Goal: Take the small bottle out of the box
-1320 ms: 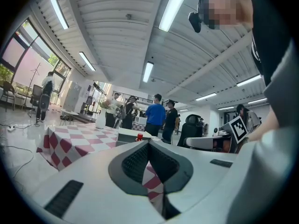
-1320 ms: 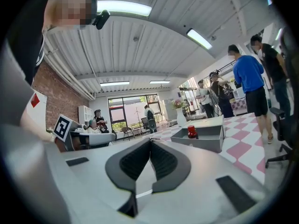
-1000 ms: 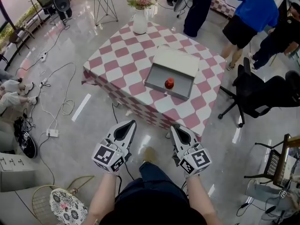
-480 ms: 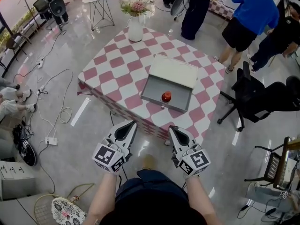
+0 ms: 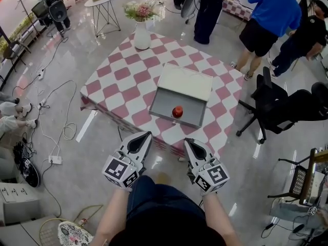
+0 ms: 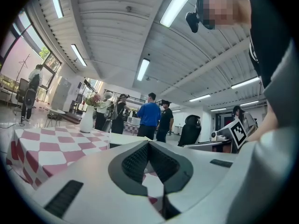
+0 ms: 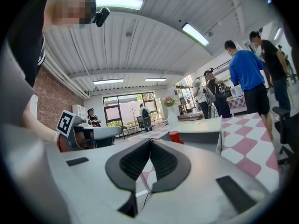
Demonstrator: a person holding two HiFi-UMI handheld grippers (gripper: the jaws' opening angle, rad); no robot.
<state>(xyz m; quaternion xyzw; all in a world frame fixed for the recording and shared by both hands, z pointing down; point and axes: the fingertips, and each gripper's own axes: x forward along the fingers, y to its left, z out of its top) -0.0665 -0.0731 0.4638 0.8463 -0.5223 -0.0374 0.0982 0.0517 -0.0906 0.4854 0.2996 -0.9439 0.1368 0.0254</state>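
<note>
**Item: left gripper** (image 5: 144, 135). Jaws closed together, nothing between them. It is held level above the floor, short of the bench and well apart from the box.

**Item: right gripper** (image 5: 188, 141). Jaws likewise closed, empty. It points a little downward, level with its partner and just off the bench's near edge.

**Item: bench** (image 5: 117, 80). Covered with a pink-and-white checked cloth that hangs over the sides.

**Item: box** (image 5: 168, 98). Grey, shallow and open, with a pale lid tilted back behind it. It sits right of the bench's middle.

**Item: small bottle** (image 5: 177, 111). Red, upright inside the box, close to the near wall and somewhat right of centre. Untouched; the task is not yet begun.

**Item: vase** (image 5: 142, 35). White, holding flowers, at the far corner and well apart from the box.

**Item: office chair** (image 5: 287, 105). Black, beside the bench's right corner.

**Item: cables** (image 5: 57, 132). Loose on the floor to the left.

**Hazards, as judged:**
- Both grippers must open before reaching in; a closed one would push the bottle over instead of taking it.
- The bottle stands near the front wall, so a low approach may strike the wall and shove the box across the cloth.
- An off-centre pinch on a round bottle could squirt it sideways.
- A snagged cloth would drag the box and vase.
</note>
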